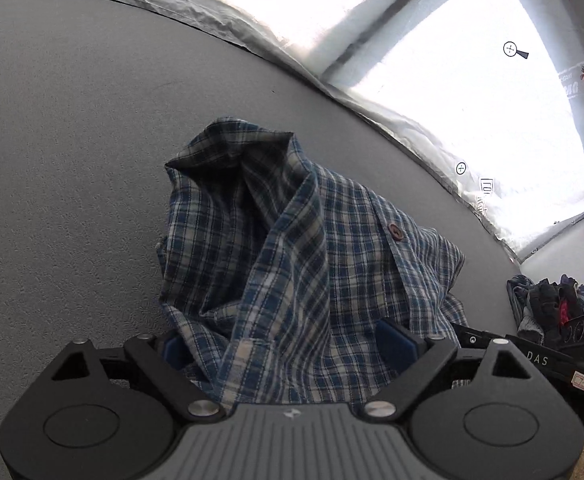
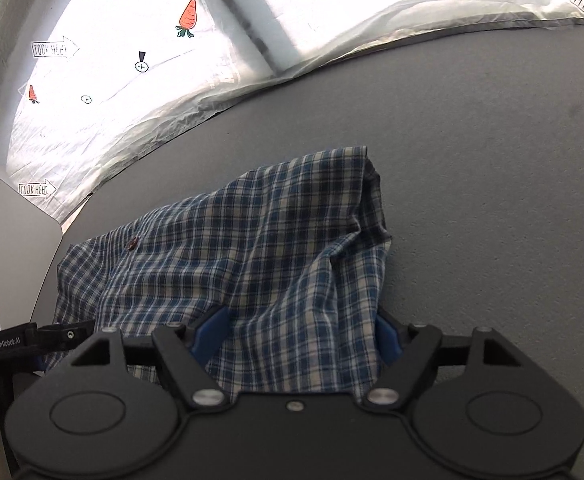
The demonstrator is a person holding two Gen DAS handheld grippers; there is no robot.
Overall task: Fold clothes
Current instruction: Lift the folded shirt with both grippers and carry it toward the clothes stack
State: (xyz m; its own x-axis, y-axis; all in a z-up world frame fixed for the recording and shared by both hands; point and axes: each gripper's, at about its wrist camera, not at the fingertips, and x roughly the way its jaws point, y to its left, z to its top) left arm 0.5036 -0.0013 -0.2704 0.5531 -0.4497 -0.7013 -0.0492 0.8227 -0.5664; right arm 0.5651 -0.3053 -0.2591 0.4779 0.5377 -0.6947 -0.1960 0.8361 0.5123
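grey table (image 1: pixel 72 160) bears plaid shirt (image 1: pixel 292 248); each hand-held gripper's grip on it: cannot tell.

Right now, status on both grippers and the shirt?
Left gripper and right gripper: jaws wide, plaid shirt bunched between. Shirt heaped on grey table, unfolded. Nothing blocking.

Both wrist views look steeply down, close over one plaid shirt (image 1: pixel 292 248) on a grey table (image 2: pixel 491 140).
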